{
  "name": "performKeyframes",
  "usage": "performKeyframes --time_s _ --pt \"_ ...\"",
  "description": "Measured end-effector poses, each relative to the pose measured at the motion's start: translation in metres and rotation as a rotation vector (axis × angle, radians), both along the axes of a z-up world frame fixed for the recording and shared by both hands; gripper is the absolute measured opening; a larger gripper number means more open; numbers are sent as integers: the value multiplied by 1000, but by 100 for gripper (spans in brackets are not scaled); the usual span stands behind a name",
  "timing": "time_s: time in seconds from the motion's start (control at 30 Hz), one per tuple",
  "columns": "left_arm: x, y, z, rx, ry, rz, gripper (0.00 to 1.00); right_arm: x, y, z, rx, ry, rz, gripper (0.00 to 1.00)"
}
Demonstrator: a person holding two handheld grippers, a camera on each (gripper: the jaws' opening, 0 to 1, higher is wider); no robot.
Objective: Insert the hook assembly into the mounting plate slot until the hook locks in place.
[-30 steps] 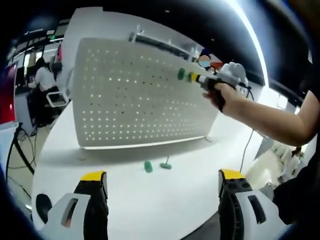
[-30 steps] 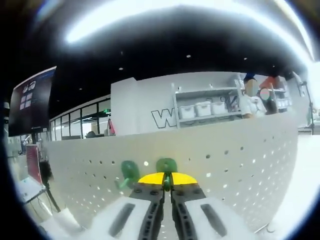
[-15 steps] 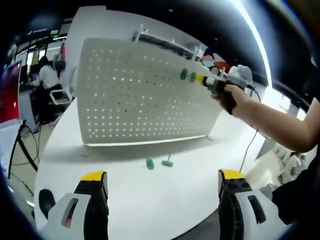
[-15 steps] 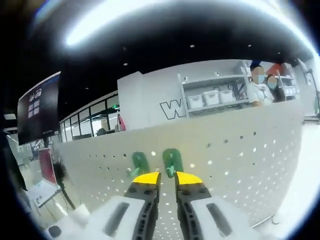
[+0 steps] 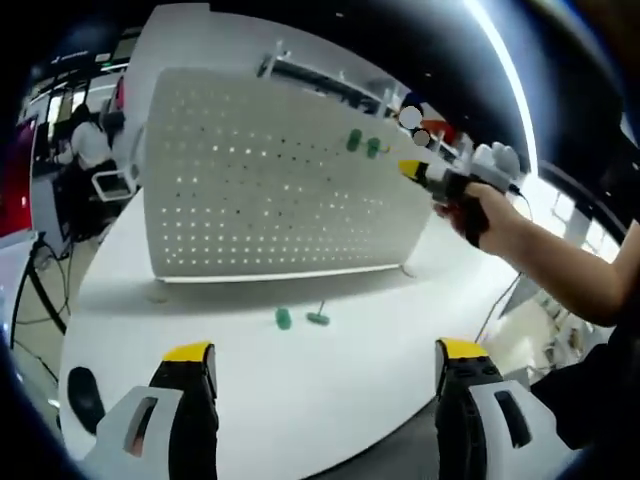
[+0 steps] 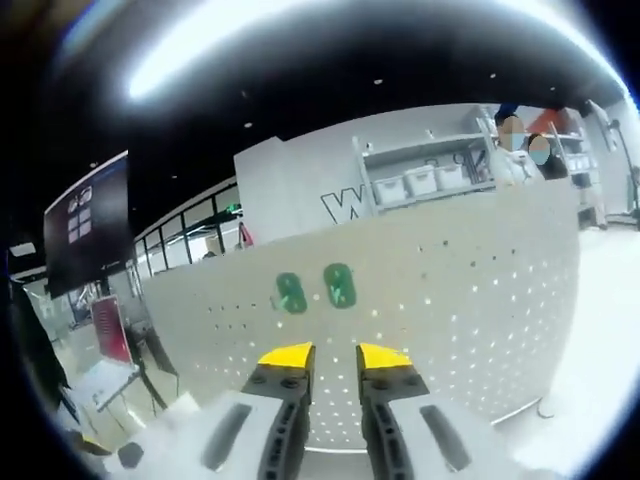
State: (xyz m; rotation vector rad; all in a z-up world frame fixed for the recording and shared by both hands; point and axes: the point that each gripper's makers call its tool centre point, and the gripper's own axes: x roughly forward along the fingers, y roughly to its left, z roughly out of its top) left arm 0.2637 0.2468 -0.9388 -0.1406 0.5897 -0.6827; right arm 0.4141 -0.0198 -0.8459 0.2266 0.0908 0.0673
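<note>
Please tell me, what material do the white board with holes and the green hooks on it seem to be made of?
The perforated board looks like thin painted sheet metal or rigid plastic: matte white, stiff, with light shining through its regular holes. I cannot tell which. The two green hooks mounted on it look like moulded plastic, by their uniform green colour and rounded shapes. The two loose green pieces on the white table look the same.

Left gripper [image 5: 317, 370]: two jaws are seen, each built of a black finger capped with a yellow tip and backed by a light grey housing with a slotted recess. Right gripper [image 6: 335, 357]: the same construction is noted, yellow tips on black ribbed fingers, grey housings behind. Right gripper is also seen from the left gripper view, with a white body. A bare forearm [image 5: 560, 270] and dark clothing [image 5: 600, 400] are recorded.
</note>
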Motion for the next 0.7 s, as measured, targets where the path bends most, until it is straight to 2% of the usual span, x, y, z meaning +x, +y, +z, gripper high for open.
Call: performKeyframes --time_s 0.23,0.4,0.57,0.7 --pt "-7 16 -9 33 29 36 91 -31 10 -30 8 79 54 15" --pt "-11 19 -8 35 27 45 91 -56 19 -58 -58 142 110 15" --pt "-16 24 -11 39 39 49 91 -80 24 -82 -56 207 148 16" --pt "-18 26 -12 49 45 52 92 -100 36 -99 -72 279 221 17"
